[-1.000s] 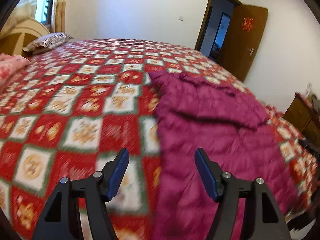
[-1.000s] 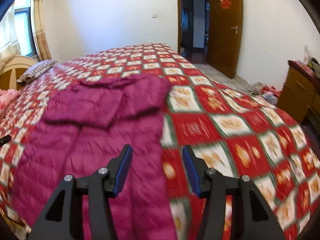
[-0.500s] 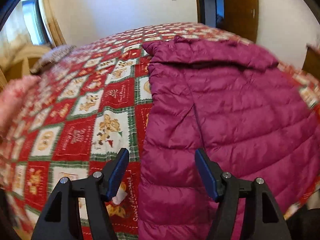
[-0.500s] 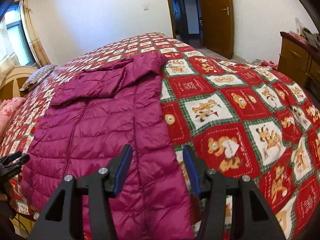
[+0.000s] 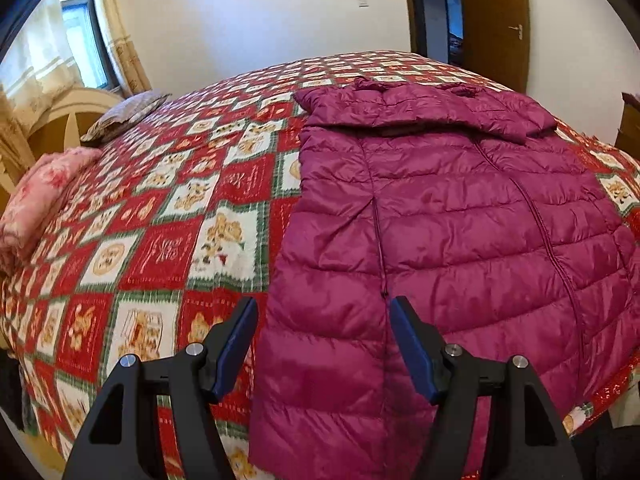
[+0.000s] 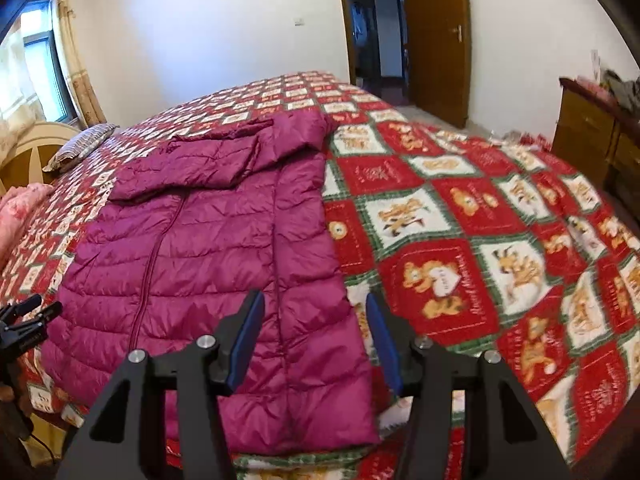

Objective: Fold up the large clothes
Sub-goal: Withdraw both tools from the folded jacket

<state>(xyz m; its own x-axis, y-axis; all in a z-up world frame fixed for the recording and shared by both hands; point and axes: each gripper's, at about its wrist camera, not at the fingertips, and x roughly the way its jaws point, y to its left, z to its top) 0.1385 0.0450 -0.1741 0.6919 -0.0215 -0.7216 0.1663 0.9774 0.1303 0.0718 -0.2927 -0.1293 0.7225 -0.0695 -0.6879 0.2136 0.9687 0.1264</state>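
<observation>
A magenta quilted puffer jacket [image 5: 460, 216] lies flat on the bed, hood folded down at the far end, hem hanging over the near edge. It also shows in the right wrist view [image 6: 224, 248]. My left gripper [image 5: 320, 344] is open and empty, held above the jacket's left hem side. My right gripper [image 6: 316, 340] is open and empty, held above the jacket's right hem edge. The left gripper's tips [image 6: 28, 312] show at the left edge of the right wrist view.
The bed has a red, white and green patchwork bedspread [image 5: 168, 240]. A pink folded quilt [image 5: 36, 204] and a striped pillow [image 5: 124, 116] lie at the headboard end. A wooden dresser [image 6: 592, 136] stands right; a wooden door [image 6: 436, 36] is behind.
Both grippers have pulled back and tilted down toward the near bed edge, so the jacket's hem has come under them. Both stay open. The jacket has not moved.
</observation>
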